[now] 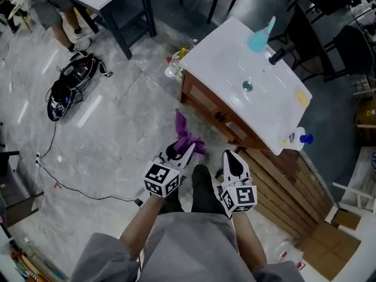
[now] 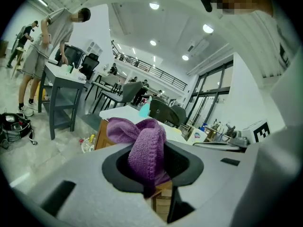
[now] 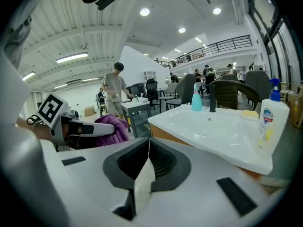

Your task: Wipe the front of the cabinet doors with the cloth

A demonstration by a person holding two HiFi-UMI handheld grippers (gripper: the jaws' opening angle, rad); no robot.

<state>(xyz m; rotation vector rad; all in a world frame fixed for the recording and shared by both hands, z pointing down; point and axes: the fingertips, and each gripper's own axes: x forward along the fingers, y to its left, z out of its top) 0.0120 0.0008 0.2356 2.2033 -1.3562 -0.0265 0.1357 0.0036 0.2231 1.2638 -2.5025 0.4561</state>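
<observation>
The left gripper (image 2: pixel 151 167) is clenched on a purple terry cloth (image 2: pixel 143 145). The cloth is pinched between the 2 jaws and bunches up above them. In the head view the cloth is held ahead of the left gripper, just to the near left of the brown wooden cabinet doors (image 1: pixel 214 111). Contact between cloth and doors appears not to be made, though the steep angle leaves this uncertain.

The right gripper (image 3: pixel 147 157) is closed, with nothing between its jaws. In the head view it is held to the right of the left gripper, near the cabinet front.

The cabinet is topped by a white basin counter (image 1: pixel 235 63). On the counter are seen:
- 1 turquoise spray bottle (image 1: pixel 260 37) at the far edge;
- 1 black tap (image 1: pixel 281 54) beside the spray bottle;
- 1 yellow sponge (image 1: pixel 302 97) at the right;
- 1 white bottle with a blue cap (image 1: pixel 296 138) at the near right corner.

A black bag (image 1: pixel 69 86) lies on the grey marble-pattern floor (image 1: pixel 117 134), well apart to the left.
</observation>
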